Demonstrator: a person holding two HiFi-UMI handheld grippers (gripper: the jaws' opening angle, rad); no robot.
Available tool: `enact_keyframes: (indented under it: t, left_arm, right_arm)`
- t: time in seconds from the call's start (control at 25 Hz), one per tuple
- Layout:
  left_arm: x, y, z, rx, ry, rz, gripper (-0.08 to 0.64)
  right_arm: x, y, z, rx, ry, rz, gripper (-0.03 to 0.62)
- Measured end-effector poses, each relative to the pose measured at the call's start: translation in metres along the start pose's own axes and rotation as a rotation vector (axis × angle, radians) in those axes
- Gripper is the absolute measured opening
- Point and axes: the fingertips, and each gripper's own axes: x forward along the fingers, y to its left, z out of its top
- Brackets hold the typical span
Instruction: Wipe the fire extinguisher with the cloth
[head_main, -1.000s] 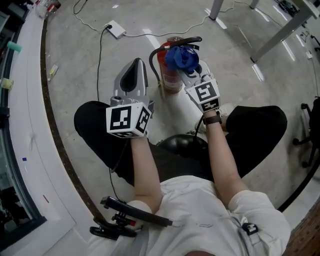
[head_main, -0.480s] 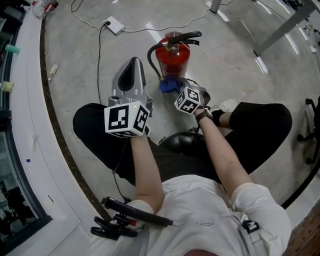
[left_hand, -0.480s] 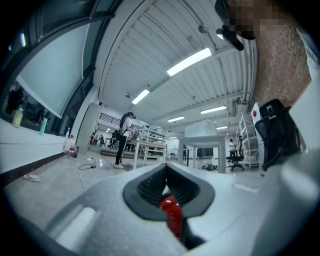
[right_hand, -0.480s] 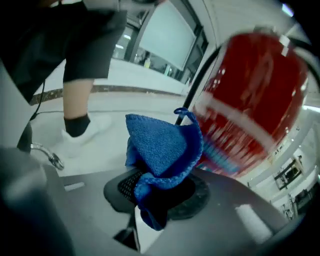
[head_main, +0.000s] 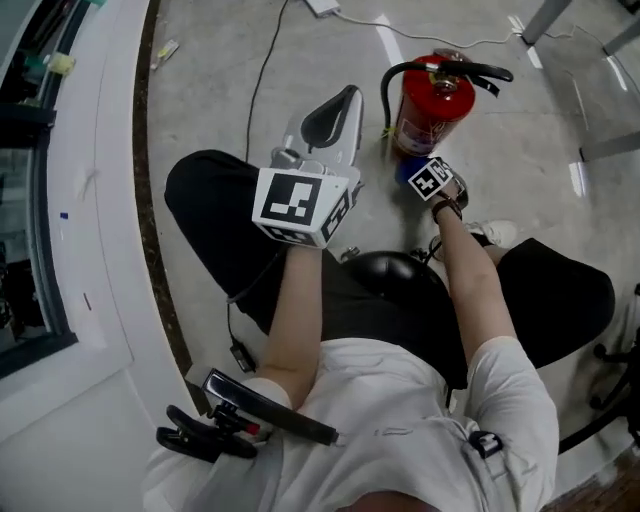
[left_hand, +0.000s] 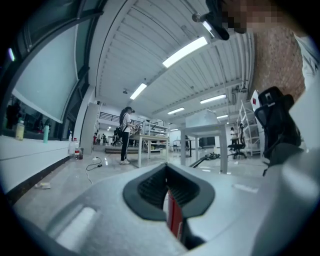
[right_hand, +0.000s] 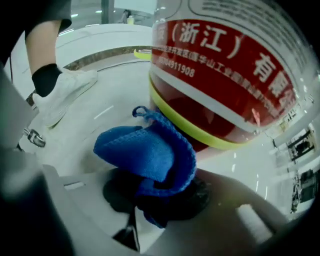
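The fire extinguisher (head_main: 432, 100) stands upright on the floor (head_main: 220, 90), and the cloth (right_hand: 150, 150) is clamped in the right gripper (right_hand: 157, 200) low beside its base, just under the yellow band. The left gripper (left_hand: 167, 190) is held apart from the cylinder, its jaws drawn together at the tips on nothing. Only a bunched fold is pinched, so the cloth could be dragged loose by a firm stroke; with nothing steadying it, the extinguisher could be tipped or slid by sideways pressure
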Motion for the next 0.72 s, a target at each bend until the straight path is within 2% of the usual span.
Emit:
enact_keyframes:
  t: [0.08,0.16,0.2,0.32,0.4,0.56,0.72]
  left_arm:
    - [-0.003,0.006,0.003,-0.005,-0.009,-0.001,0.000]
    - [-0.001,0.008,0.010,-0.025,-0.031,-0.003,0.000]
    - [0.003,0.006,0.015,-0.035,-0.046,-0.007,0.000]
    - [0.015,-0.012,0.034,-0.040,-0.086,-0.047,0.000]
    - [0.020,-0.028,0.043,-0.029,-0.104,-0.081,0.000]
    - [0.028,-0.056,0.043,-0.029,-0.108,-0.144,0.000]
    - [0.026,-0.060,0.032,-0.056,-0.088,-0.157,0.000]
  right_arm:
    - [-0.007,0.000,0.005,0.013,0.011,0.012,0.107]
    - [-0.021,0.001,0.013,0.105,-0.039,0.018,0.107]
    - [-0.032,-0.001,0.015,0.185,-0.085,0.028,0.106]
    - [-0.084,0.011,0.020,0.508,-0.259,0.092,0.106]
    - [-0.138,0.006,0.037,0.657,-0.425,0.075,0.106]
    - [-0.256,-0.029,0.061,0.761,-0.759,-0.029,0.107]
    - [-0.346,-0.058,0.073,0.824,-0.986,-0.101,0.104]
